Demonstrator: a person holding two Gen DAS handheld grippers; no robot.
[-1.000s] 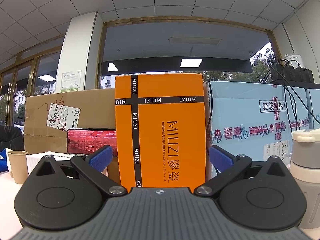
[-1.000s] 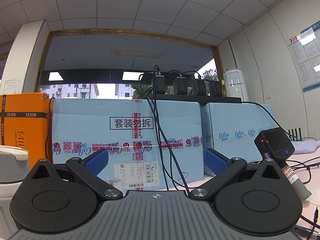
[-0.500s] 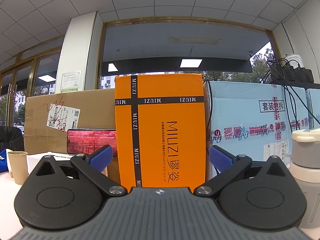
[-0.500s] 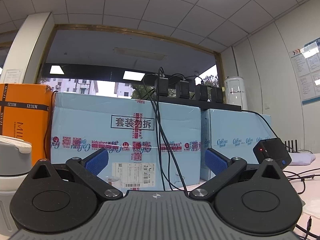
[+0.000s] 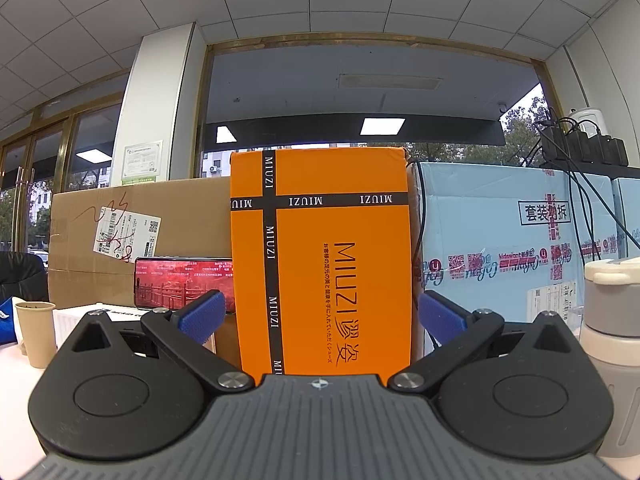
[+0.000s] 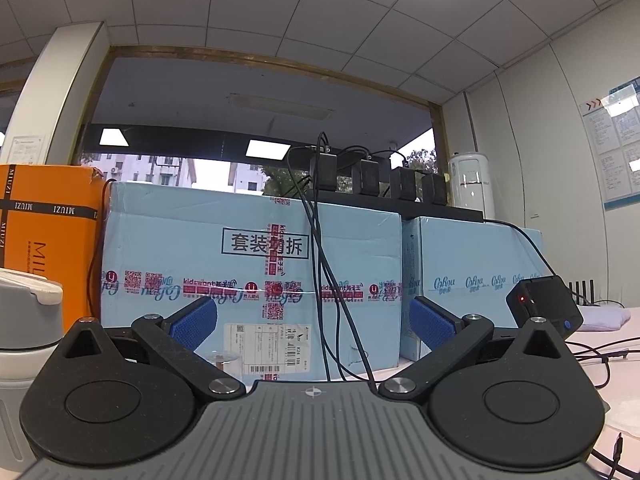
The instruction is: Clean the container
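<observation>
Item: grey cylindrical lidded plastic container, upright at right edge of left view, left edge of right view; left gripper and right gripper both spread, empty; advised: approach level, clamp body squarely.
</observation>
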